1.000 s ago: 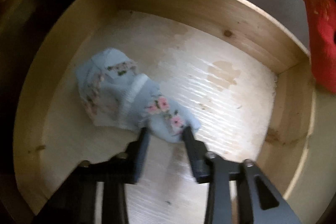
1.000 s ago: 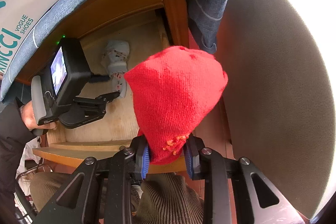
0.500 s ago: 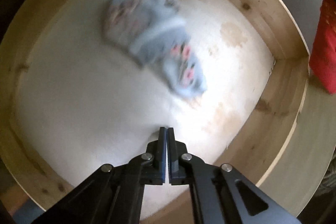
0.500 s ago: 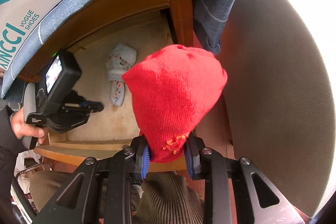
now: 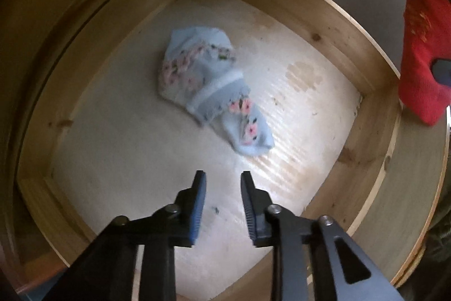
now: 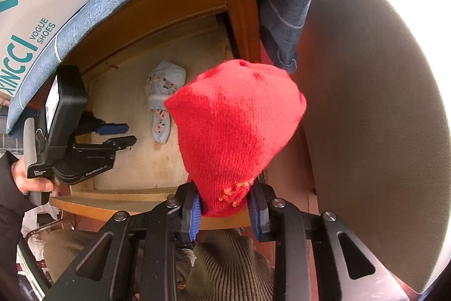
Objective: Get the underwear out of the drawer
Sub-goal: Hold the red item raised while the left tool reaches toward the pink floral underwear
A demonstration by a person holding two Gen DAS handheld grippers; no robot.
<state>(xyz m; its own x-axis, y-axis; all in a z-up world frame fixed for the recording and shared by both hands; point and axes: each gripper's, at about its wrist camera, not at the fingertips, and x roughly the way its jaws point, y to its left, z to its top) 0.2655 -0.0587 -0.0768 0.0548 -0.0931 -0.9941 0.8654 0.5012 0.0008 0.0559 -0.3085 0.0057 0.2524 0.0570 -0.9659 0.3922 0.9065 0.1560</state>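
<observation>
Left gripper [image 5: 222, 182] parted, empty, above drawer [image 5: 363, 47] floor; right gripper [image 6: 225, 205] clamps red garment [image 6: 234, 131].

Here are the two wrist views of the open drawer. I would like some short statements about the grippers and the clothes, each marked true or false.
1. The left gripper is open and holds nothing. True.
2. The floral light-blue underwear hangs from the left gripper. False: it lies on the floor of the wooden drawer, apart from the fingertips.
3. The right gripper is shut on a red knitted garment. True.
4. The red knitted garment lies inside the drawer. False: it is held outside the drawer.
</observation>
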